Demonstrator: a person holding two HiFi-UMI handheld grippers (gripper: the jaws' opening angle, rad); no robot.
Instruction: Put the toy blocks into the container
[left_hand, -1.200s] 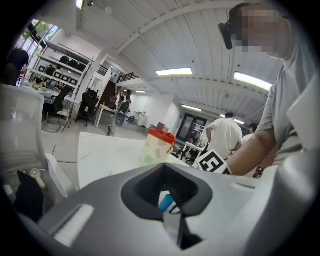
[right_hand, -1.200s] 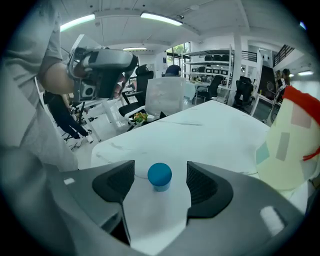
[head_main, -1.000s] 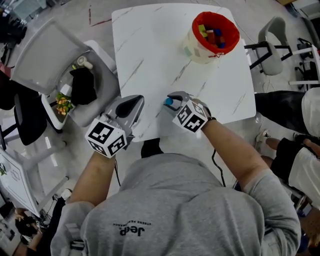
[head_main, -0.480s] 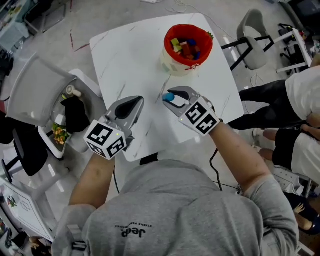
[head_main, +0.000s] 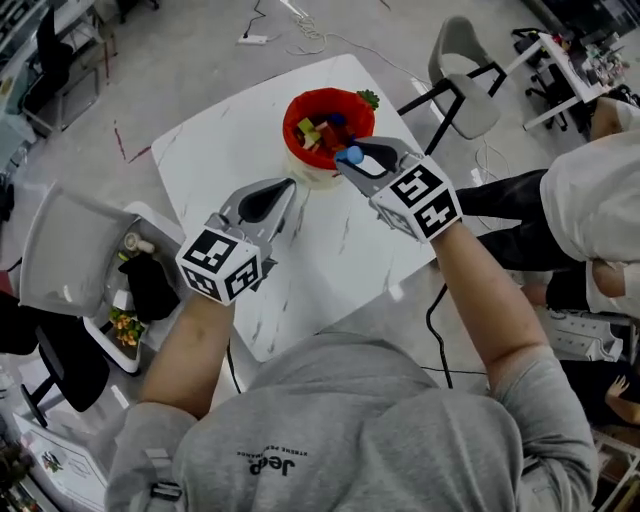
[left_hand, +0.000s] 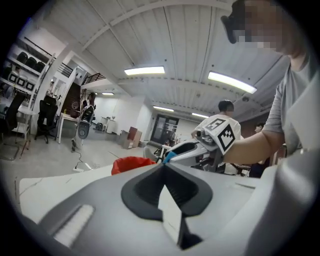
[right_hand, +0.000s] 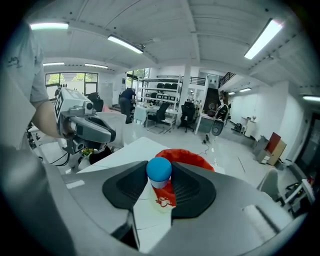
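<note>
**Blue block at the rim, not yet dropped**

Right gripper (head_main: 352, 158) is clamped on a blue block (head_main: 349, 155), its rounded end pinched between the pads. It hangs at the near right edge of the container (head_main: 300, 105), roughly over the rim. In the right gripper view the red mouth sits just beyond and below the block. Can't tell whether it is fully over the opening.

Left gripper (head_main: 290, 184) has its jaws together with nothing in them. It hovers above the table (head_main: 230, 140), just near-left of the container. Looks idle.

Done: several blocks (head_main: 318, 130) are already inside, piled up, with yellow, red and green among them.

To do: release the blue one. The head view shows no other loose blocks on the bare table. The patches under the grippers and arms are hidden, so a straggler there can't be ruled out.

My read: near the end, and this is probably the last piece. The next move needs the block a bit further over the mouth before the jaws open. Risk: if it is let go right at the rim, it could clip the edge and bounce back onto the table.
</note>
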